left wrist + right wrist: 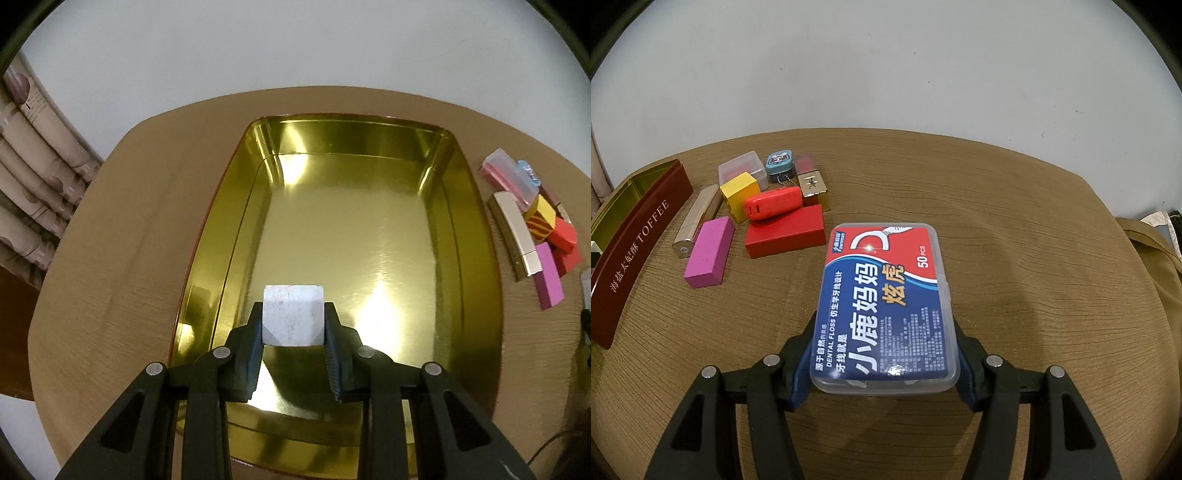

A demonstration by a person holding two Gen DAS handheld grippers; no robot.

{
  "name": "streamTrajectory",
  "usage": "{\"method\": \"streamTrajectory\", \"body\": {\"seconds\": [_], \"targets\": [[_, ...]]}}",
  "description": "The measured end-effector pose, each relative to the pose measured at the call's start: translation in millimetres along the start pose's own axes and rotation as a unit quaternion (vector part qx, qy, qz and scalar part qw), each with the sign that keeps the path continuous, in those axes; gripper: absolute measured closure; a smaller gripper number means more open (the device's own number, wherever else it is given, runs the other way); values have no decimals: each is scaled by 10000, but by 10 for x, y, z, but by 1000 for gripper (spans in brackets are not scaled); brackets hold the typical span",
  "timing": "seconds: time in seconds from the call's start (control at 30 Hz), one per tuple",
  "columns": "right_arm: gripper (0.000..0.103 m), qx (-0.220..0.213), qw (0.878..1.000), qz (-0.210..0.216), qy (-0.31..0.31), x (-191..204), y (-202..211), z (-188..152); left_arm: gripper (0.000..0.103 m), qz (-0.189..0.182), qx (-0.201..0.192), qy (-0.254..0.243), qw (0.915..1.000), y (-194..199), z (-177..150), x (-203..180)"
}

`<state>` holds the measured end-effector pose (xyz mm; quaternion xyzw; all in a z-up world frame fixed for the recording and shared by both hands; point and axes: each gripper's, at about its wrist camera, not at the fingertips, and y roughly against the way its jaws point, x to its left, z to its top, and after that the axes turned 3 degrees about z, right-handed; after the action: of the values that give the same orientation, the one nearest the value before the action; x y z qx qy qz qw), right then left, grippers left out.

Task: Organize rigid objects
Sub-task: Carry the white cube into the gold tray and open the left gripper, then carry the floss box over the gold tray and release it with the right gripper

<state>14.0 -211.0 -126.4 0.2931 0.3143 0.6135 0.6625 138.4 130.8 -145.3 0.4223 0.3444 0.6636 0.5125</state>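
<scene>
Left gripper (293, 325) clamped on a white block (291, 314), above the near end of the gold tin (480, 295). Right gripper (886, 373) holding a floss box (886, 302) by its sides over the table (1034, 258), right of the small boxes (764, 206).

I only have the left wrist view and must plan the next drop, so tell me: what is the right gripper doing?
Observer: The right gripper is closed on a clear plastic floss box with a blue and red label, held above the table.
Operator: What sits behind that yellow block in the pile?
Observer: A small teal tin on a bead chain, beside a clear case.
Operator: Any marking on the outside of the tray?
Observer: Yes, the tray's dark red outer wall reads TOFFEE after some Chinese characters.
</scene>
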Motion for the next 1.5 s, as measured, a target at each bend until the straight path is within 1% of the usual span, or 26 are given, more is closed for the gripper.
{"method": "streamTrajectory", "body": {"seconds": [0.13,0.2,0.33,0.47,0.53,0.57,0.6,0.7,0.77,0.9,1.0,1.1,1.27,1.33,1.43,1.5], "targets": [[41,-1,10000,-2,3,3,-1,0,76,50,62,-6,10000,-75,-5,17],[41,0,10000,-1,2,0,-1,0,72,45,73,23,10000,-83,-6,12],[41,-2,10000,-12,9,4,-1,-1,71,51,54,-20,10000,-86,0,11],[41,-5,10000,-19,15,9,-2,-1,63,-6,-34,-12,10000,-18,-1,25],[41,-3,10000,-12,8,7,-2,-2,59,-99,-92,-6,9999,42,-5,40],[41,-3,10000,-10,7,7,-2,-2,53,-103,-123,-9,9999,78,-7,47],[41,-3,10000,-11,7,5,-2,-3,49,-137,-184,-18,9997,130,-17,50],[41,-2,10000,-15,10,3,-3,-4,44,-239,-414,43,9988,298,-42,96],[41,1,10000,-8,3,5,-4,-3,43,-241,-547,102,9982,413,-61,128],[41,12,10000,56,-59,-18,-6,-7,40,-99,-820,159,9965,630,-139,175],[41,29,10000,38,-56,-18,-7,-1,39,-54,-941,152,9954,729,-200,176],[41,99,9999,18,-137,-19,-8,21,39,48,-1016,86,9948,782,-272,170],[40,257,9995,-51,-173,-23,-31,80,38,-56,-1116,31,9937,829,-361,208],[40,285,9994,-53,-168,-34,-17,98,37,-35,-1183,-20,9930,853,-384,226],[41,341,9992,-187,-35,2,-11,108,36,42,-1295,-92,9915,867,-417,244],[41,338,9991,-274,18,60,6,149,36,14,-1372,-83,9905,880,-430,263]]}}
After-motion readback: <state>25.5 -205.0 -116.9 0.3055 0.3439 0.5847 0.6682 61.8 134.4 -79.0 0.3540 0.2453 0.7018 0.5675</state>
